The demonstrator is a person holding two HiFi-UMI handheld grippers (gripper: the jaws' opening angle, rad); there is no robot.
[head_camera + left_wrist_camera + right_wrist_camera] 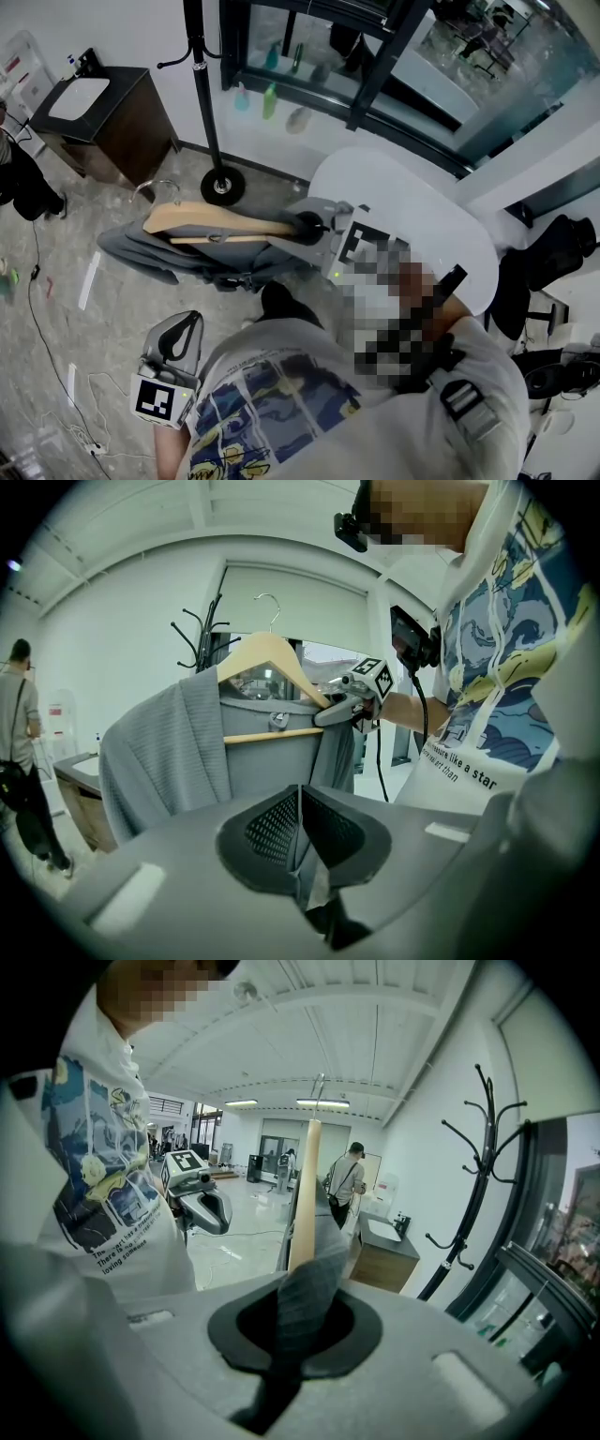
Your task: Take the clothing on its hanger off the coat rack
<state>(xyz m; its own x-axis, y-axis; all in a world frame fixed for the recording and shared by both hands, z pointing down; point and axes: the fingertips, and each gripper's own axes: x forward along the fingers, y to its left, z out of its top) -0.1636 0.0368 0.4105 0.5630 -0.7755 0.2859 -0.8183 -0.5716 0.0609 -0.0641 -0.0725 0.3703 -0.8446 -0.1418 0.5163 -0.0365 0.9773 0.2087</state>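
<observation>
1. The right gripper [307,226] clamps one cloth-covered end of the wooden hanger [220,217]. The grey clothing [159,255] hangs clear of the coat rack [208,94], hook in open air.
2. The left gripper [178,342] sits low with jaws closed on nothing, seemingly in reserve.
3. A dark cabinet [122,122], a white table [441,216] and a bystander [23,183] ring the floor. The rack's base stands nearest the garment.

Grey garment [141,255] draped on wooden hanger [220,219] — off rack [207,94].
</observation>
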